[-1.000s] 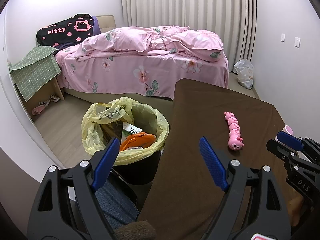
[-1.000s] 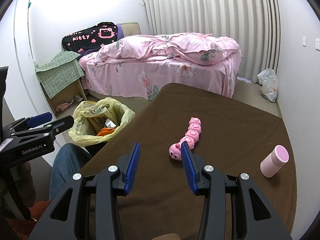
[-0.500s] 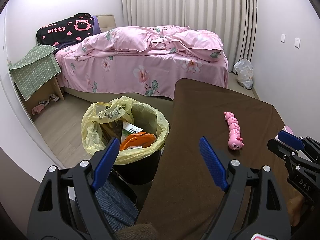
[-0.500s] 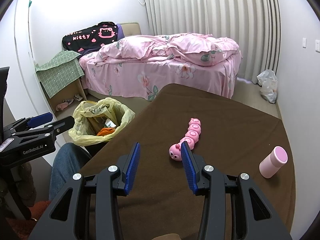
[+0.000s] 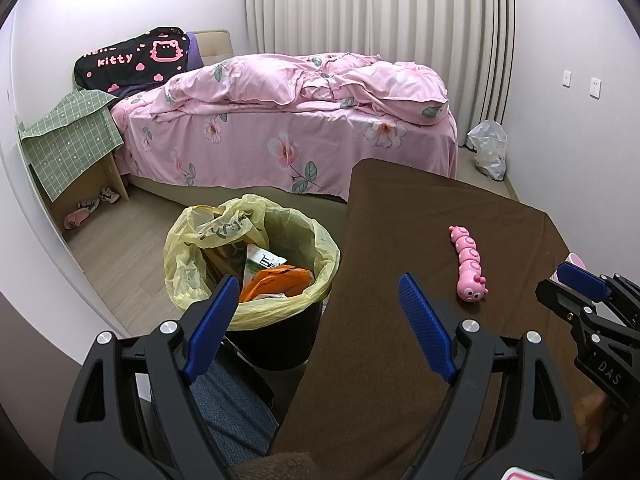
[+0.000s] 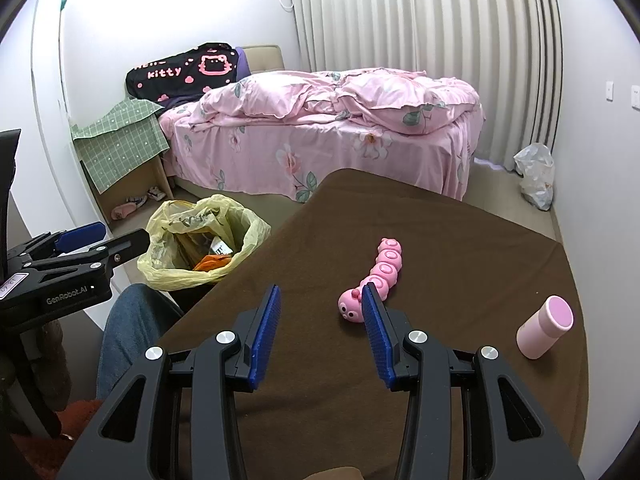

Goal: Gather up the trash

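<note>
A black bin with a yellow bag liner [image 5: 256,264] stands on the floor left of the brown-covered table [image 5: 400,240]; it holds orange and white wrappers [image 5: 276,280]. It also shows in the right wrist view [image 6: 200,244]. My left gripper [image 5: 316,300] is open and empty, hovering over the bin's right edge and the table's left edge. My right gripper [image 6: 320,312] is open and empty above the table, just left of a pink caterpillar toy [image 6: 372,280]. A pink cup [image 6: 544,332] lies on its side at the table's right.
A bed with pink floral bedding [image 5: 288,120] stands behind the table. A box draped in green cloth [image 5: 72,140] sits at the left with shoes under it. A white plastic bag [image 5: 488,152] lies on the floor by the curtain. My jeans-clad knee [image 6: 128,320] is beside the bin.
Almost nothing has changed; both grippers stay open and hold nearly still, with only a slight drift of the views.
</note>
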`<state>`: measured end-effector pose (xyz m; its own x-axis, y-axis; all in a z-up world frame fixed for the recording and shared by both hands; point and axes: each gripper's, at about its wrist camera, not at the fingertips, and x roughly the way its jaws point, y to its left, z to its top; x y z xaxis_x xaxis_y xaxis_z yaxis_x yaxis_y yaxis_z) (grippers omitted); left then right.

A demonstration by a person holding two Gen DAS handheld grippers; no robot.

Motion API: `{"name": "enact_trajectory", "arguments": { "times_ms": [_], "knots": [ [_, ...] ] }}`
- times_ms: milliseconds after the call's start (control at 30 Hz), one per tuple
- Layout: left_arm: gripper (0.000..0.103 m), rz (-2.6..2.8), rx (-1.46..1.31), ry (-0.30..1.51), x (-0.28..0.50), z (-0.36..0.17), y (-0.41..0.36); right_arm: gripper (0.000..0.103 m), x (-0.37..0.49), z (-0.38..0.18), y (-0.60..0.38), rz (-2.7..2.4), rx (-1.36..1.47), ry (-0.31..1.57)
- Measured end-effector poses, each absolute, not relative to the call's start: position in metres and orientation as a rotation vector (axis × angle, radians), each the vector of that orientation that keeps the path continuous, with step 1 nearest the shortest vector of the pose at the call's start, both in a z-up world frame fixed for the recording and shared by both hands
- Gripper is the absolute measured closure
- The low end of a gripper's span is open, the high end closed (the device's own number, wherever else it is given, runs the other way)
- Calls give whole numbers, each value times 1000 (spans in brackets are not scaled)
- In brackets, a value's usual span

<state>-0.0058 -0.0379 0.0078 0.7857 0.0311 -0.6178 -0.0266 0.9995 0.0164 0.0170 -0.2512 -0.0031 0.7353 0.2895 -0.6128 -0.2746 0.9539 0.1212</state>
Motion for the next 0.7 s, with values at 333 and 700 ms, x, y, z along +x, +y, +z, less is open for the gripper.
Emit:
{"name": "enact_trajectory", "arguments": {
  "times_ms": [333, 700],
  "knots": [
    [25, 28, 23, 649, -9, 10, -43, 63, 16, -3, -250, 308, 20, 675],
    [25, -31, -4, 737, 7, -9, -57, 52, 22, -18, -279, 221, -3, 702]
  ]
}}
